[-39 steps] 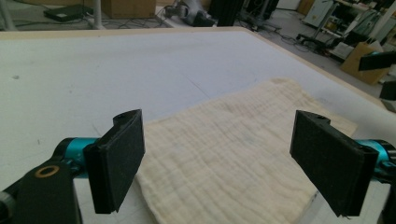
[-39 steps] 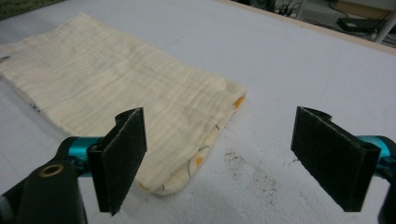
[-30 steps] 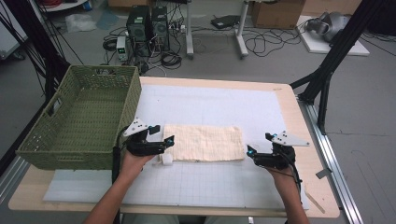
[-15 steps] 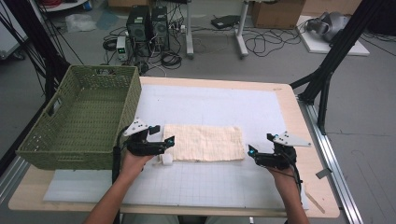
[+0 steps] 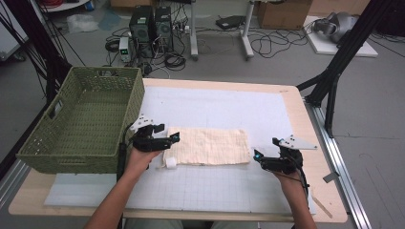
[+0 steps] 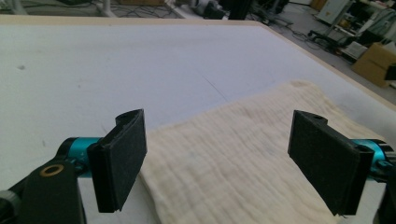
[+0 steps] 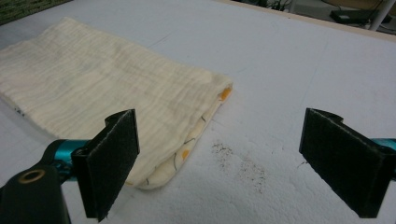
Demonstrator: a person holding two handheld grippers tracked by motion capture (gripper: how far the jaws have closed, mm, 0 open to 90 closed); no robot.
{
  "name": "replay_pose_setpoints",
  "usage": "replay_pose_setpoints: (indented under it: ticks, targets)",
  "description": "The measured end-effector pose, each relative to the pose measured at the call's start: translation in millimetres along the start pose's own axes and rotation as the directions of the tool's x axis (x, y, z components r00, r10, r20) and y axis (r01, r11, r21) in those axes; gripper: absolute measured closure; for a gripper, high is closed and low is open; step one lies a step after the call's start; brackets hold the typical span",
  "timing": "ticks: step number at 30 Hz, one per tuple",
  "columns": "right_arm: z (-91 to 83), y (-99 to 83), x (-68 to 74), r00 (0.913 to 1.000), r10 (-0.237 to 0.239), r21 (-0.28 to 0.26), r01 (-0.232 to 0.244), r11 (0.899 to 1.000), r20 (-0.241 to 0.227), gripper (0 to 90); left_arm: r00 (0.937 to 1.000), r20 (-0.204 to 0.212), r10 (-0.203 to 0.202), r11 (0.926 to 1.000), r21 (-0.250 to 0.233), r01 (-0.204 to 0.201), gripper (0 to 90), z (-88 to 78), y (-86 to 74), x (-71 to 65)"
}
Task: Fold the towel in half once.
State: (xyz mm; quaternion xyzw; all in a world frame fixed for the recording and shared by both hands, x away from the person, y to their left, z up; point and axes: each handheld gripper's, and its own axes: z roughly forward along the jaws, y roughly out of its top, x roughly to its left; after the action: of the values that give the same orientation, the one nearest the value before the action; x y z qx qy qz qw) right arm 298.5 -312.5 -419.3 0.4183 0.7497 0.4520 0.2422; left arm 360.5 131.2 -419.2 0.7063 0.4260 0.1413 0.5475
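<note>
High view: both spread tools, left point(image 5: 173, 137) and right point(image 5: 258, 155), stay unmoved at the folded cloth's point(image 5: 210, 145) ends.

Lab space, desktop computers point(image 5: 152, 24) and tangled cables point(image 5: 272, 45) on bare floor, black rig struts point(image 5: 341, 57)

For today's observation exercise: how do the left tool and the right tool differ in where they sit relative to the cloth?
The left tool sits at the cloth's left end, beside the basket; the right tool sits off the cloth's right end, on bare mat. In the gripper views, the left tool's jaws straddle the cloth's edge, while only one jaw of the right tool overlaps the folded corner. Both are open.
</note>
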Motion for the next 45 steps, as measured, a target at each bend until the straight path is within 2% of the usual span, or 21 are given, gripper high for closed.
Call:
replay_pose_setpoints:
  ticks: [3, 5, 8, 11, 12, 18, 20, 23, 26, 28, 30, 32, 35, 37, 39, 41, 42, 45]
  targets:
    - [1.0, -0.1, 1.3, 1.0000, -0.004, 0.006, 0.004, 1.000, -0.002, 11.4, 0.9995, -0.028, 0.015, 0.9998, 0.011, -0.015, 20.7, 6.2, 6.4, 4.4]
    - [1.3, -0.2, 1.3, 1.0000, -0.005, 0.004, 0.005, 1.000, -0.007, 11.4, 0.9982, -0.060, 0.006, 0.9981, 0.061, -0.002, 23.6, 11.1, 8.7, 8.0]
    - [1.5, -0.7, 1.6, 1.0000, -0.003, 0.008, 0.003, 1.000, -0.009, 11.4, 0.9958, -0.092, 0.006, 0.9966, 0.083, 0.002, 26.1, 17.3, 11.4, 12.5]
    - [1.6, -0.6, 1.9, 0.9999, -0.006, 0.008, 0.006, 1.000, -0.008, 11.4, 0.9959, -0.090, 0.000, 0.9963, 0.086, 0.008, 30.0, 23.1, 11.7, 16.7]
    - [1.4, -0.6, 2.2, 1.0000, -0.003, 0.009, 0.003, 1.000, -0.008, 11.4, 0.9962, -0.086, 0.008, 0.9935, 0.114, 0.002, 32.4, 25.8, 11.2, 18.4]
    - [2.5, -1.1, 2.0, 0.9999, -0.008, 0.013, 0.008, 1.000, -0.010, 11.4, 0.9916, -0.125, 0.035, 0.9875, 0.157, -0.015, 34.4, 38.4, 5.5, 24.2]
    - [2.4, -1.3, 2.5, 1.0000, -0.003, 0.016, 0.003, 1.000, -0.009, 11.4, 0.9894, -0.130, 0.064, 0.9833, 0.177, -0.041, 39.2, 41.2, 3.2, 25.1]
    - [3.5, -1.6, 2.5, 0.9999, -0.007, 0.020, 0.007, 1.000, -0.008, 11.4, 0.9863, -0.143, 0.083, 0.9789, 0.197, -0.054, 47.7, 44.3, 0.8, 26.5]
    - [4.0, -1.8, 2.8, 0.9999, -0.003, 0.028, 0.004, 1.000, -0.012, 11.4, 0.9862, -0.137, 0.093, 0.9743, 0.217, -0.061, 52.7, 46.3, -1.6, 28.1]
    - [4.4, -1.9, 2.0, 0.9999, -0.007, 0.022, 0.007, 1.000, -0.011, 11.4, 0.9848, -0.134, 0.110, 0.9696, 0.232, -0.077, 56.1, 47.2, -2.7, 29.0]
    - [4.8, -2.1, 1.7, 0.9999, -0.004, 0.025, 0.004, 1.000, -0.011, 11.4, 0.9829, -0.136, 0.124, 0.9680, 0.234, -0.090, 58.3, 48.5, -3.6, 28.8]
    - [5.8, -2.5, 2.0, 0.9999, -0.001, 0.028, 0.001, 1.000, -0.012, 11.4, 0.9842, -0.124, 0.127, 0.9630, 0.253, -0.092, 61.0, 51.5, -6.4, 28.6]
    - [8.8, -2.6, 3.2, 0.9999, -0.008, 0.038, 0.009, 0.999, -0.014, 11.4, 0.9812, -0.138, 0.135, 0.9629, 0.252, -0.097, 66.7, 51.5, -6.7, 28.8]
    - [12.6, -2.6, 3.6, 0.9998, -0.015, 0.049, 0.015, 0.999, -0.014, 11.4, 0.9856, -0.123, 0.116, 0.9664, 0.243, -0.084, 74.3, 51.0, -6.9, 30.4]
    - [17.7, -2.4, 4.4, 0.9998, -0.011, 0.065, 0.012, 0.998, -0.017, 11.4, 0.9835, -0.108, 0.146, 0.9604, 0.254, -0.114, 82.3, 51.1, -6.9, 28.6]
    - [24.0, -0.6, 3.6, 0.9998, -0.004, 0.083, 0.005, 0.997, -0.019, 11.4, 0.9827, -0.105, 0.152, 0.9599, 0.253, -0.122, 84.2, 51.3, -7.2, 28.2]
    - [25.8, 0.4, 3.2, 0.9997, 0.005, 0.085, -0.003, 0.996, -0.022, 11.5, 0.9841, -0.108, 0.141, 0.9629, 0.246, -0.111, 84.4, 51.4, -7.4, 28.2]
    - [34.7, 6.8, -0.5, 0.9998, 0.010, 0.105, -0.009, 0.994, -0.017, 11.6, 0.9848, -0.103, 0.140, 0.9618, 0.250, -0.110, 84.8, 50.9, -7.2, 29.2]
